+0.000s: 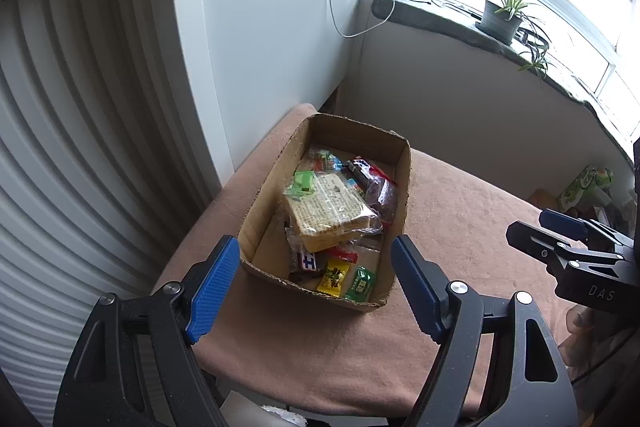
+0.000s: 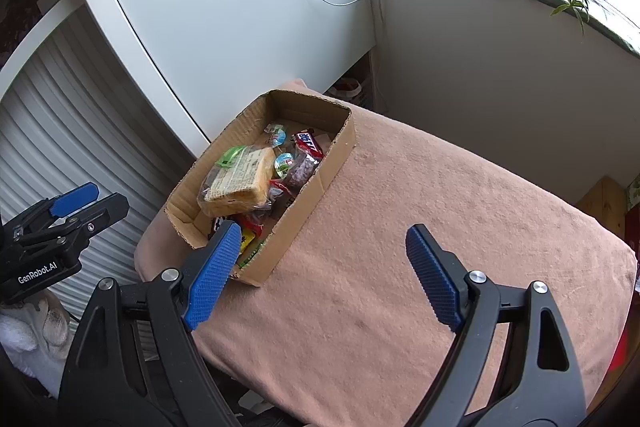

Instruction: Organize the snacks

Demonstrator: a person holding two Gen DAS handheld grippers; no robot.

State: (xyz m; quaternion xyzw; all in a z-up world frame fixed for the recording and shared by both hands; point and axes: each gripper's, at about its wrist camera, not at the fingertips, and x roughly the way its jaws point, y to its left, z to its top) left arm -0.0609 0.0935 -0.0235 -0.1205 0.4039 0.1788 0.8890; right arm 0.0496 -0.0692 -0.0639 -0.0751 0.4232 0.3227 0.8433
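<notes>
Landmark: cardboard box (image 1: 403, 187), open-topped, low-walled, torn along the rim. It sits on a pink cloth (image 1: 460, 211) near the cloth's far-left corner, its left wall close to the cloth's left edge.

Contents of box: snacks, all inside the walls.
- Bagged bread slices (image 1: 328, 213), on top of the pile at mid-box.
- Green wrapped sweet (image 1: 301, 183), touching the bread's far-left corner.
- Dark chocolate bar (image 1: 306, 261), yellow packet (image 1: 333, 279) and green packet (image 1: 361, 284), in the box's near end.
- Clear bag of dark pieces (image 1: 382, 195), against the right wall.

Left gripper (image 1: 316, 287): spread wide, nothing between its blue pads, held above the box's near wall.

Right gripper (image 2: 324, 275): spread wide and empty, to the right of the box's near corner, over bare cloth.

Open room: right of the box the cloth lies bare to its right edge. Left of the box stands a white cabinet (image 1: 260, 27); beyond it a windowsill with a potted plant (image 1: 500, 15).
</notes>
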